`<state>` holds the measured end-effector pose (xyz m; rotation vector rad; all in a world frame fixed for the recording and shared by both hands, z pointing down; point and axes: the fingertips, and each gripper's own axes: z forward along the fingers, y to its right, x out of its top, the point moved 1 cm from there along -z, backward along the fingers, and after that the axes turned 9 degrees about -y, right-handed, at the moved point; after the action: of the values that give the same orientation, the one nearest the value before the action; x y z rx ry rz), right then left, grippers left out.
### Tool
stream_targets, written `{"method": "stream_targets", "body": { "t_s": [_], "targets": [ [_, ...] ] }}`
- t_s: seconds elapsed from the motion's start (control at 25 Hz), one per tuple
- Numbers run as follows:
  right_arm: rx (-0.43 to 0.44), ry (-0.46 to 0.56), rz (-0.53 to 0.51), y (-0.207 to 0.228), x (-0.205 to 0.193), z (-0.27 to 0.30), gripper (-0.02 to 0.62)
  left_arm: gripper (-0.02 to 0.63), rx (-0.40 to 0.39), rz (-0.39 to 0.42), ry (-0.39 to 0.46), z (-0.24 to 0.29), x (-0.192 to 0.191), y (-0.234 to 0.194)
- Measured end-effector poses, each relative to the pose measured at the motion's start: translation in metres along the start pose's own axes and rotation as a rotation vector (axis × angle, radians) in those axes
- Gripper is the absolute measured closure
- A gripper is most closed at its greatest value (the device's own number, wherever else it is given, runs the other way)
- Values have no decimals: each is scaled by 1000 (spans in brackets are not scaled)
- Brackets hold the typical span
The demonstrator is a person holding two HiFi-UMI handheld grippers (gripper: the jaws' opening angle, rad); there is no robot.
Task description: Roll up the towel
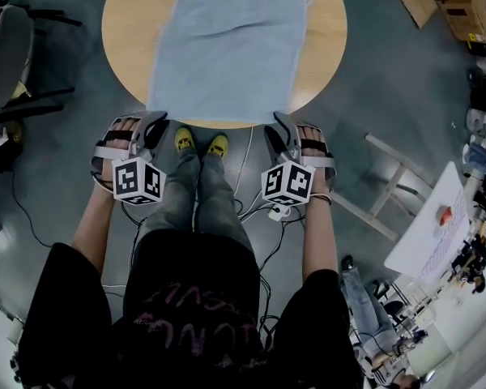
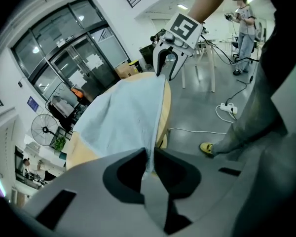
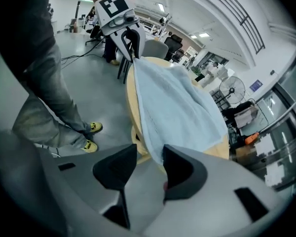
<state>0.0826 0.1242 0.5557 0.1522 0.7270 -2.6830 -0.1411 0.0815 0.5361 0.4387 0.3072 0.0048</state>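
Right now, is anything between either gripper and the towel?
Nothing visible. The pale blue cloth towel lies flat on the round wooden table; the left gripper and right gripper each have a near corner between their jaws.

**Left hand-held gripper**: grey, in the foreground. The jaws are nearly together, pinching one corner of the towel.

**Towel:** pale blue, spread over the worktop (round, light wood). The edge nearest the person hangs a little past the rim.

**Right hand-held gripper**: at the towel's other corner on the same edge, with its marker cube uppermost. Its two fingers stand either side of the cloth; contact cannot be made out.

**Floor**: grey, carrying a white power strip and a trailing cable.

**Beside the worktop:** a grey trouser leg and a yellow shoe.

**Background:** glass doors, a standing fan and a person standing.
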Motion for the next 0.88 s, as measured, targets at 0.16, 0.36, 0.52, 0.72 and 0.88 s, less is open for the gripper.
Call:
{"method": "stream_targets", "body": {
  "t_s": [0.16, 0.36, 0.52, 0.72, 0.88],
  "targets": [
    [-42, 24, -30, 5, 0, 0, 477, 556, 2, -11, -20, -2, -1, 2],
    [-52, 61, -63, 3, -5, -11, 545, 558, -9, -9, -32, -10, 7, 13],
    [-24, 98, -51, -2, -5, -23, 566, 558, -29, 1, -39, -20, 9, 20],
    [72, 143, -50, -12, -13, -49, 568, 558, -113, 18, -35, -37, 15, 35],
    [203, 167, 0, -8, -19, -64, 568, 555, -210, -30, -2, -48, 23, 28]
  ]
}}
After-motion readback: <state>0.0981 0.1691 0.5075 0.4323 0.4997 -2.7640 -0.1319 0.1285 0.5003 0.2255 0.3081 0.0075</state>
